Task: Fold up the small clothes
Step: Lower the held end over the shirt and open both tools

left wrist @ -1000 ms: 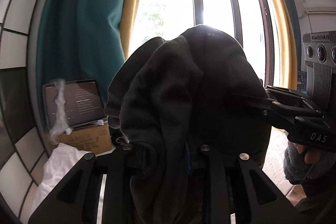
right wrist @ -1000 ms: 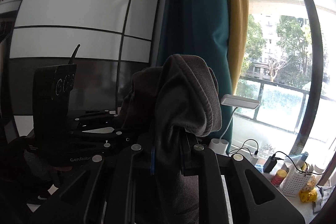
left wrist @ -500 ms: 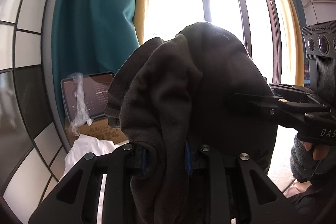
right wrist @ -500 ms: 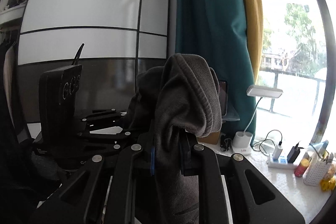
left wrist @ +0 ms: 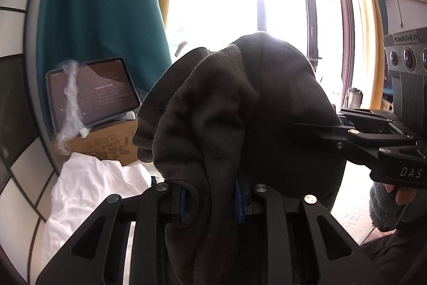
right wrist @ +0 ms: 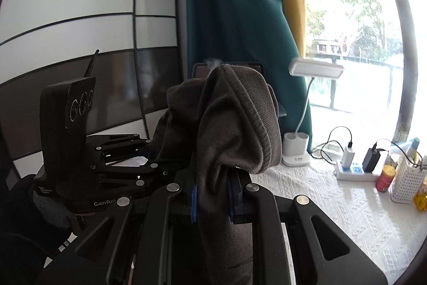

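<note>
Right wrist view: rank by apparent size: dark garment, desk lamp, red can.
1. dark garment, though it sits right at the lens, which inflates it
2. desk lamp
3. red can

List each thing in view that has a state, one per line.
left claw: shut on the dark garment
right claw: shut on the dark garment
dark garment: bunched, held up by both claws
tablet: screen on, propped on the cardboard box
desk lamp: upright
white cloth: crumpled
</note>
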Demonstrator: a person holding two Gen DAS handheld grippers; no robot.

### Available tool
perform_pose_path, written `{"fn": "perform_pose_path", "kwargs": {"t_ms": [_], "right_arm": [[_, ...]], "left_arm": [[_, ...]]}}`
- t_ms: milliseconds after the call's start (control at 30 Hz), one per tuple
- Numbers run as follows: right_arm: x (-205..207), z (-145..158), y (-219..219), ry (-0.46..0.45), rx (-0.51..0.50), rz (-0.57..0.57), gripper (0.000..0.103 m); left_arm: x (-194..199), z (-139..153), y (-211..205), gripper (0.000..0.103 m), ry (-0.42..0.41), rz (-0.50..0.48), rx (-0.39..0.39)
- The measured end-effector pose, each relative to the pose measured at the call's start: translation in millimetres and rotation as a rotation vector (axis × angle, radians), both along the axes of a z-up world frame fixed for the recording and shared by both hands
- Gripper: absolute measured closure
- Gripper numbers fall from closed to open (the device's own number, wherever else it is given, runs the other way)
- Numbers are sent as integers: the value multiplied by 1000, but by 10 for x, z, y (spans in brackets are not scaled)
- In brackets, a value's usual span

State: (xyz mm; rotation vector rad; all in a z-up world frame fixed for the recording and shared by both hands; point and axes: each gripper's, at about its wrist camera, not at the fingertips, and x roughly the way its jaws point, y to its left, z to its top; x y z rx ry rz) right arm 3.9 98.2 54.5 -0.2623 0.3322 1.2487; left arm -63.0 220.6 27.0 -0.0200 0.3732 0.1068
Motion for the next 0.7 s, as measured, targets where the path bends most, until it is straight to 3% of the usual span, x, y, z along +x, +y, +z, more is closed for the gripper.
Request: {"fn": "perform_pose_path", "kwargs": {"t_ms": [700], "right_arm": [[1131, -944, 401, 206, -169, -102, 85]], "left_arm": [[942, -786, 362, 78, 236, -1, -141]]}}
